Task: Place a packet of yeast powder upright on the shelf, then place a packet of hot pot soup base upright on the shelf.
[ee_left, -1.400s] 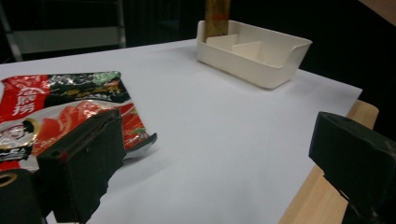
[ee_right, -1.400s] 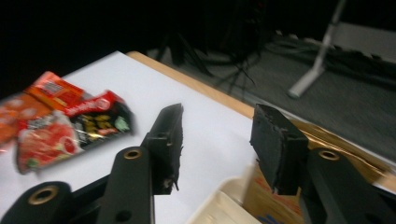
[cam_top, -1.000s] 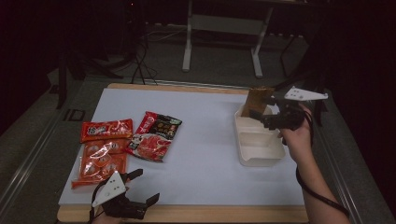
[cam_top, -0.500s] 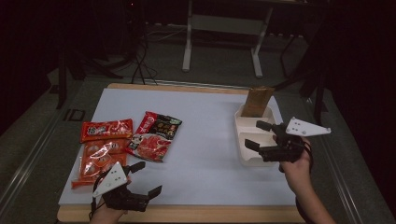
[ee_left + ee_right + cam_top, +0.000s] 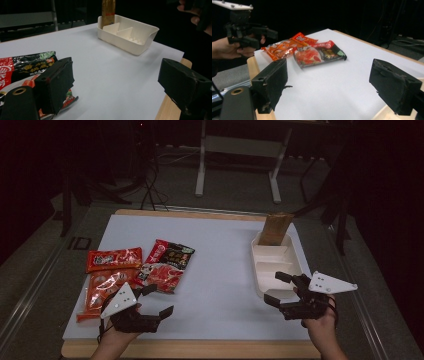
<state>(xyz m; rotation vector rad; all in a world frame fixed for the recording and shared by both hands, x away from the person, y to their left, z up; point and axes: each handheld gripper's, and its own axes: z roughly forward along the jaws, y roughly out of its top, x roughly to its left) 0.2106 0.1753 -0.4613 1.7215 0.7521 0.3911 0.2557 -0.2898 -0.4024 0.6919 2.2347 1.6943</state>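
While both claws hang spread apart and empty, the snack packets (image 5: 145, 267) lie at about eleven o'clock from the left claw (image 5: 155, 300), just beside it on the surface (image 5: 220, 270). The right claw (image 5: 275, 290) (near the white tray (image 5: 295, 265)) sits well apart from them, so I judge the left the likelier picker.

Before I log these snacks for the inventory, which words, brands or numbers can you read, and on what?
None reads clearly.
Red packet: pale lettering, blurred.
Black-and-red packet: printed characters, too small to read.
Orange packets: markings blurred.
Brown packet standing in the white tray: red band, unreadable.
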